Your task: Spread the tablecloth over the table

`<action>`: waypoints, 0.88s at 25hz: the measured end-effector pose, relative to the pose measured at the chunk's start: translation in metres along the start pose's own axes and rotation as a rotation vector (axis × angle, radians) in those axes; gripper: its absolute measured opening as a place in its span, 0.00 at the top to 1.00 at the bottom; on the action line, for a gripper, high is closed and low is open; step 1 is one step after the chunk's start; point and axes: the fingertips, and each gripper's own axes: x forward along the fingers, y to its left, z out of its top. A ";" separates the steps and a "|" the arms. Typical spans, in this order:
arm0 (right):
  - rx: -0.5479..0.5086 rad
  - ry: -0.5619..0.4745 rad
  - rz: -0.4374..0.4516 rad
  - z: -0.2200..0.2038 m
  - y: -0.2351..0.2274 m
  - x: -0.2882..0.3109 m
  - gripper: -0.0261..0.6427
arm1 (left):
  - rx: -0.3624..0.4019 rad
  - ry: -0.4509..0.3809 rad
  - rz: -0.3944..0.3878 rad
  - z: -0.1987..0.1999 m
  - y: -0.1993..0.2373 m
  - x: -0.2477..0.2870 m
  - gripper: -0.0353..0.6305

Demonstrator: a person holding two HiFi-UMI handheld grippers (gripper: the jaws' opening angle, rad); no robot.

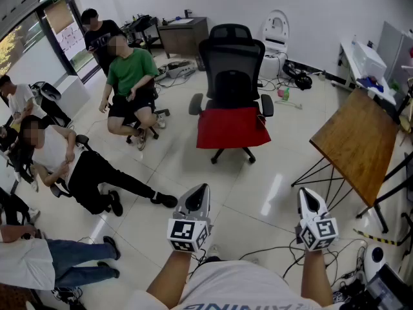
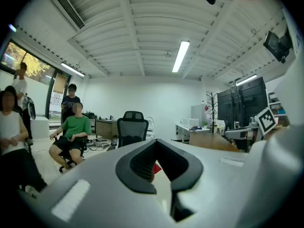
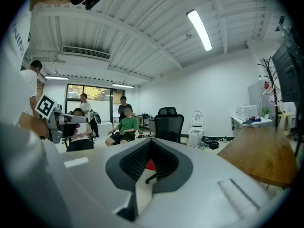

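A red tablecloth (image 1: 232, 126) lies folded on the seat of a black office chair (image 1: 231, 70) in the middle of the room. A bare wooden folding table (image 1: 358, 141) stands to the right on thin black legs. My left gripper (image 1: 202, 190) and right gripper (image 1: 306, 194) are held level in front of me, side by side, both shut with nothing between the jaws. They are well short of the chair. In the left gripper view the red cloth (image 2: 156, 167) peeks through behind the closed jaws, and in the right gripper view the red cloth (image 3: 150, 164) shows the same way.
Several people sit at the left: one in a green shirt (image 1: 132, 70) on a chair, one in white (image 1: 55, 150) with legs stretched across the floor. Cables (image 1: 284, 254) trail over the tiles near my feet. Desks (image 1: 368, 60) and clutter line the far wall.
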 end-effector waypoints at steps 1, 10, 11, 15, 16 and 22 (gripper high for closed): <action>-0.003 0.004 0.008 -0.003 -0.001 -0.004 0.95 | -0.004 -0.001 0.012 -0.002 -0.003 -0.003 0.94; 0.010 0.093 0.117 -0.051 0.010 -0.014 0.95 | -0.012 0.015 0.075 -0.018 -0.017 -0.008 0.94; 0.003 0.105 0.136 -0.056 0.015 -0.012 0.95 | -0.018 0.014 0.074 -0.018 -0.017 -0.006 0.94; 0.005 0.114 0.152 -0.063 0.013 0.004 0.95 | -0.014 0.019 0.061 -0.024 -0.013 0.012 0.94; 0.006 0.115 0.146 -0.063 0.008 0.011 0.95 | -0.017 0.020 0.061 -0.026 -0.010 0.018 0.94; -0.008 0.146 0.119 -0.055 -0.015 0.070 0.95 | -0.052 0.023 0.057 -0.028 0.029 0.071 0.94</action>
